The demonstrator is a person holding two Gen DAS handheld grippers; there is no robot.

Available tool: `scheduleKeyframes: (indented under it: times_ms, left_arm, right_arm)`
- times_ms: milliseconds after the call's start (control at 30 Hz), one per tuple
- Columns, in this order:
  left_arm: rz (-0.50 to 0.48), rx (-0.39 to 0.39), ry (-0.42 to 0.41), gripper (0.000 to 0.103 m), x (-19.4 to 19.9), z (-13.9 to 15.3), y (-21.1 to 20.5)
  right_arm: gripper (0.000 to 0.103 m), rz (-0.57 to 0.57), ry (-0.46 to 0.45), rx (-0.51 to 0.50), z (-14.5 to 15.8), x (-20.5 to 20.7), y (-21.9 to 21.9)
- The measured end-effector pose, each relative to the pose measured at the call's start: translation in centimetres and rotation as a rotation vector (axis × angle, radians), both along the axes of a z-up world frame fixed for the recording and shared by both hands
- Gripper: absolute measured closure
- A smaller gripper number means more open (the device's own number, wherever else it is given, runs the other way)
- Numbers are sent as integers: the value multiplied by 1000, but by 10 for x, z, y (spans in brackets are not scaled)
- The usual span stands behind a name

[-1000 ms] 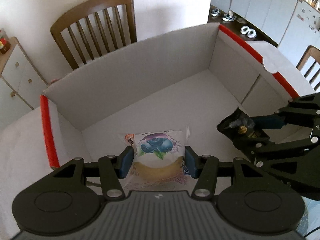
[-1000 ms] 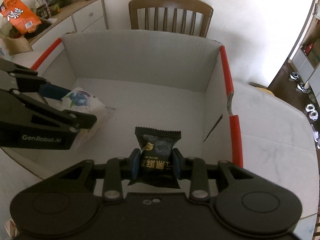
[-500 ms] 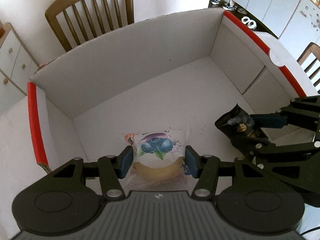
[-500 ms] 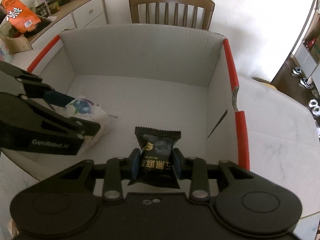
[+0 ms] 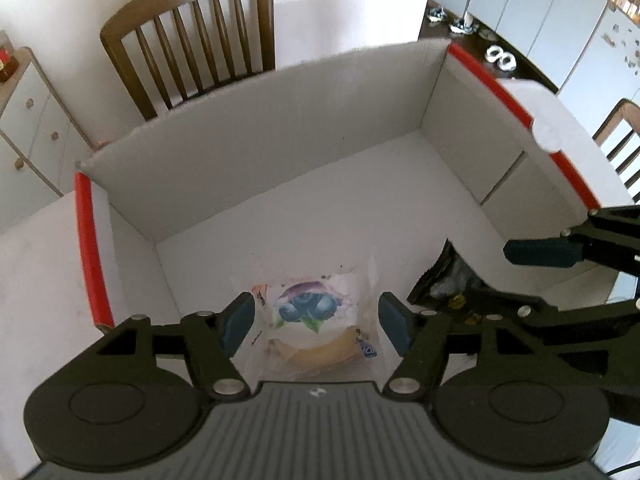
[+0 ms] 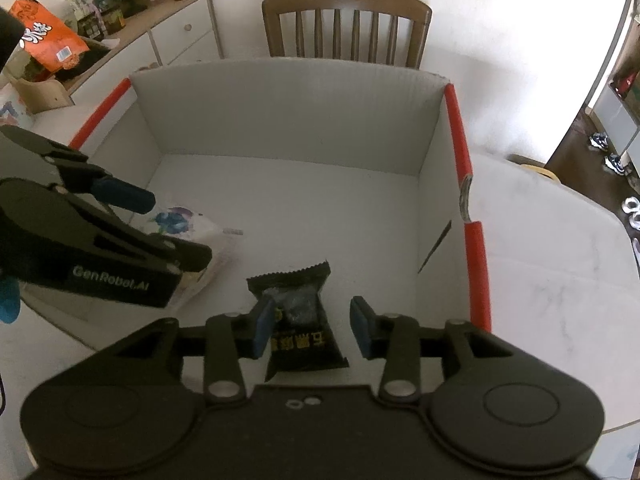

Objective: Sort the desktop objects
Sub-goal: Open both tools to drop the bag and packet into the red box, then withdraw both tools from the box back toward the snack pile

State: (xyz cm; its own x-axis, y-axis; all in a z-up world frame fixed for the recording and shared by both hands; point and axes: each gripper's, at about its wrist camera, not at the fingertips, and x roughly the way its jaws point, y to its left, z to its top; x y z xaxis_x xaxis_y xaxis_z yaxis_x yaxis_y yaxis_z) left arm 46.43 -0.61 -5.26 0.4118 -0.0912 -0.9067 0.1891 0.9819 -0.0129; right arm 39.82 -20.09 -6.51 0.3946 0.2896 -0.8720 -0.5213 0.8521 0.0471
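A: The blueberry packet (image 5: 310,322) lies flat on the box (image 5: 280,128) floor, near the front left. How does it handle, you think?

B: Light and soft, I'd judge: thin slick film around a cake. Take it across the sealed side edges, gently, or it crushes. Its long axis runs away from the left gripper (image 5: 316,322), printed face up.

A: And the dark sachet (image 6: 298,320)?

B: Also light, crinkly foil, probably slippery. It sits near the front middle of the box, tilted, serrated top edge pointing toward the far wall and slightly right. Pinch it across the middle.

A: Are the fingers holding anything?

B: No. The left gripper's jaws are opening, pads clear on both sides of the blueberry packet. The right gripper (image 6: 308,330) is opening too: the sachet is between its pads, right pad plainly clear.
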Motion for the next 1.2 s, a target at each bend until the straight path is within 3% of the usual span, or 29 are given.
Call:
scheduleKeyframes:
  times_ms: [800,1200]
  left_arm:
    - [65,-25,-157,36,-61,77,-2]
    - [56,-49,-206,36,-101,100,-4]
  right_arm:
    - [60,-14,-85,86,56,-42,-27]
    - [60,-49,-116,86,74,-69,-41]
